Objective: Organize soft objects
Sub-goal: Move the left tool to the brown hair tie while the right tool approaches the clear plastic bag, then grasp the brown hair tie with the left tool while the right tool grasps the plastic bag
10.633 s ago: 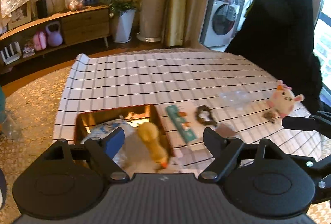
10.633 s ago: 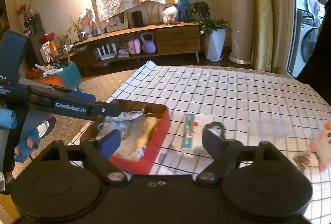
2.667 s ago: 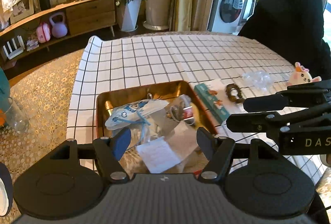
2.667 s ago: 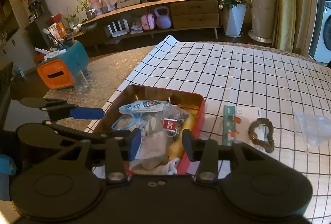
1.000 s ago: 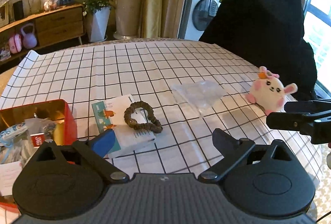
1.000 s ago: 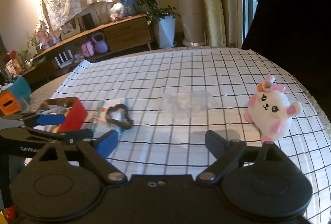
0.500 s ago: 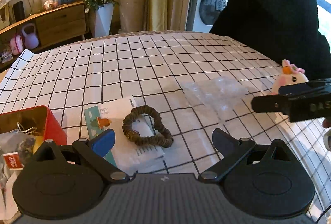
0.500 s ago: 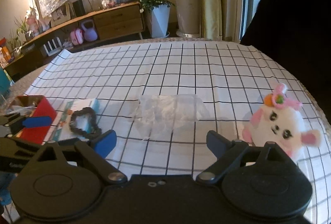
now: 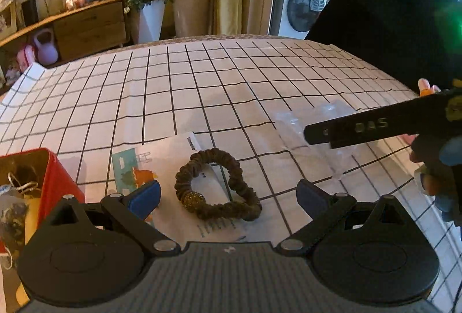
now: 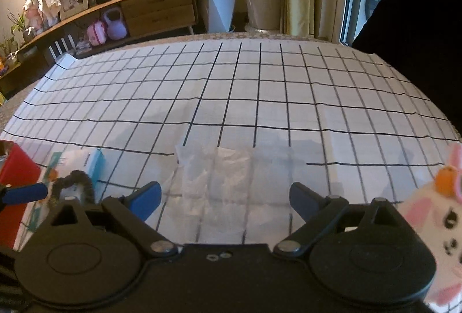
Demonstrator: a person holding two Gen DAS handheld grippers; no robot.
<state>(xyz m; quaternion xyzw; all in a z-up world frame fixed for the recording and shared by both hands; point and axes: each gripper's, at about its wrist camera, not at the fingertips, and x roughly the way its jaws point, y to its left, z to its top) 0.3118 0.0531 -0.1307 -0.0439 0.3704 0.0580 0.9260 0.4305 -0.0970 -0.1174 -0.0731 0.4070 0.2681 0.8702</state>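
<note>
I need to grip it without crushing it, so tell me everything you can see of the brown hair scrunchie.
The scrunchie is a dark olive-brown loop of ruched fabric, bent into an uneven, roughly heart-like ring, with a glittery gold bead on its near left side. It lies flat and slack on a white printed packet on the checked tablecloth, right of the red tin. The open left gripper brackets it without touching. In the right wrist view only its fuzzy edge shows.

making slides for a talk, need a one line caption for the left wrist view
Open left gripper poised over a brown hair scrunchie lying on a leaflet, red tin at left.
</note>
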